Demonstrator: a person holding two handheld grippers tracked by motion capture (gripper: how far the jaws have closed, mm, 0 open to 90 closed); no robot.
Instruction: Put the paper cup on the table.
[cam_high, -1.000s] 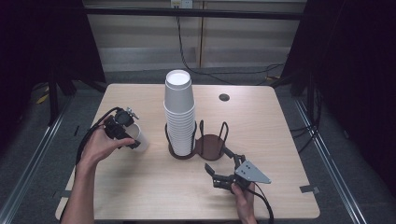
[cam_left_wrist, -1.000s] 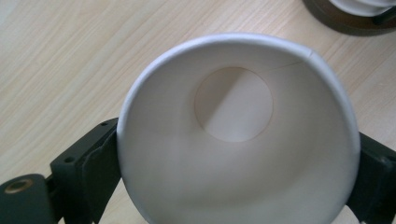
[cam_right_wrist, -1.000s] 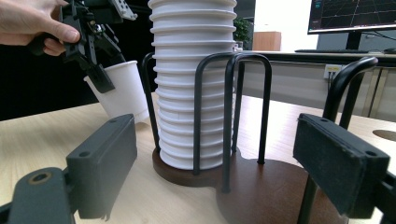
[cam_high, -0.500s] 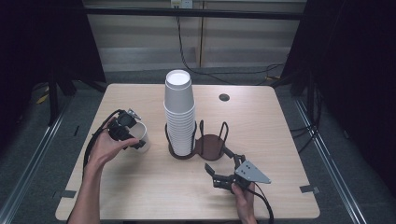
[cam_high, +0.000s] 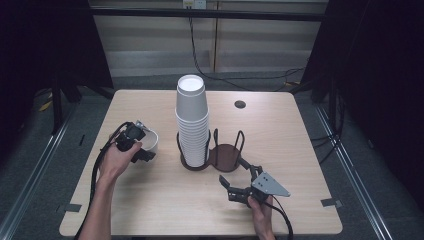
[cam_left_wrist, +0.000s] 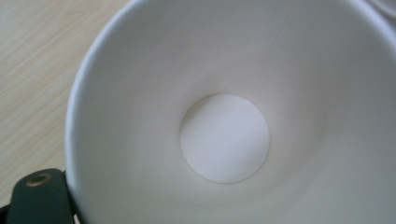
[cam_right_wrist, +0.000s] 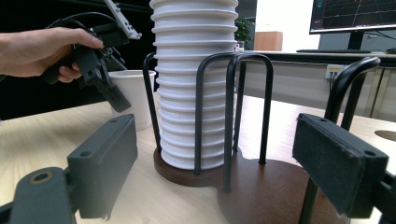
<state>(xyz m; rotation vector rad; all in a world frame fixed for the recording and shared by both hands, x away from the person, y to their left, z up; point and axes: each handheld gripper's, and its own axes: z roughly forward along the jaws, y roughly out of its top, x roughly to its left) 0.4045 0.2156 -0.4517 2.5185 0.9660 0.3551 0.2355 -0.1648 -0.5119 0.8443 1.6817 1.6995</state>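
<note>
holding a single white paper cup (cam_high: 148, 141) upright on the light wooden table (cam_high: 150, 200) at centre left of the high view, left gripper (cam_high: 136, 145) clamped on its rim, one jaw inside. best lifted gently without crushing the wall, then carried toward the empty ring of the dark wire-and-wood cup holder (cam_high: 226, 155), beside the tall stack of white paper cups (cam_high: 192, 125). right gripper (cam_high: 239, 189), jaws apart, ready at lower centre to steady that base.
</note>
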